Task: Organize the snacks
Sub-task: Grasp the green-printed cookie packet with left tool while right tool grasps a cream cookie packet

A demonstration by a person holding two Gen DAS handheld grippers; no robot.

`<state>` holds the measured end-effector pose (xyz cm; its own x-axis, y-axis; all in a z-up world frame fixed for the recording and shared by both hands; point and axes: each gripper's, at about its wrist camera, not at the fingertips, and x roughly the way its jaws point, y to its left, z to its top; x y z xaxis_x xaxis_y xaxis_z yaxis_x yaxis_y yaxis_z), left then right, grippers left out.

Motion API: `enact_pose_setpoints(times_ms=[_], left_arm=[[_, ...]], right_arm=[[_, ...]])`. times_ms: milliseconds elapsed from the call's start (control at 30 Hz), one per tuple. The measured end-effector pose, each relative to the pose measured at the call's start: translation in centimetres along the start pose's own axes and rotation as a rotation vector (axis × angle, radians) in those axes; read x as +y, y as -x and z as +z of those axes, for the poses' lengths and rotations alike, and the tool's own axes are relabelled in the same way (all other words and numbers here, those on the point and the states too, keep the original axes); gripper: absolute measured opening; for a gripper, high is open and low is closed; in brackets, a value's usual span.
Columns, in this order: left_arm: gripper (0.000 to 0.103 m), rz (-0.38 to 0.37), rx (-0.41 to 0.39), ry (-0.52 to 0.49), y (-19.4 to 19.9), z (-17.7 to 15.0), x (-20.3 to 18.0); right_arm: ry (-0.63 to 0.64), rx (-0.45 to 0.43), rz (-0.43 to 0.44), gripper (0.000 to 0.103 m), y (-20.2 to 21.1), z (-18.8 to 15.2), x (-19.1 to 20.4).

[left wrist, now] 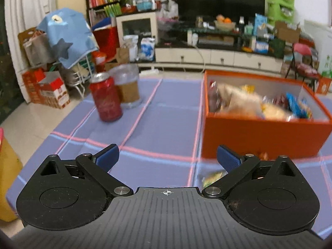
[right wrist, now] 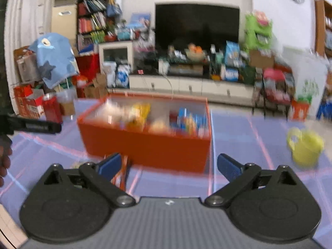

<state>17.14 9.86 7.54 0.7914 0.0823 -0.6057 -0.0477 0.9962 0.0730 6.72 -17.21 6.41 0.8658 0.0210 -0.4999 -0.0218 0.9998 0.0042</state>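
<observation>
An orange box full of several snack packets stands on the purple checked tablecloth, right of centre in the left wrist view and centre in the right wrist view. My left gripper is open and empty, above the cloth in front of the box's left corner. A yellow-green snack packet lies on the cloth by its right finger. My right gripper is open and empty, in front of the box. An orange-red snack packet lies on the cloth beside its left finger.
A red can and a clear plastic cup stand at the table's far left. A yellow-green mug stands right of the box. The other gripper's black finger and a hand show at the left edge.
</observation>
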Motion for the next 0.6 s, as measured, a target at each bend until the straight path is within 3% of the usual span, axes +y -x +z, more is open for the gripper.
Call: enact_pose_setpoints(times_ms=[267,600], left_arm=[[0.079,-0.001,-0.037,0.050,0.5,-0.7,0.5],[0.078,-0.003,0.026,0.013,-1.8,-1.3,-0.2]], right_arm=[[-0.004,0.115,0.000,0.092,-1.3,-5.3,4.5],[-0.089,0.172,-0.055,0.093,-4.9,-6.3,5.8]])
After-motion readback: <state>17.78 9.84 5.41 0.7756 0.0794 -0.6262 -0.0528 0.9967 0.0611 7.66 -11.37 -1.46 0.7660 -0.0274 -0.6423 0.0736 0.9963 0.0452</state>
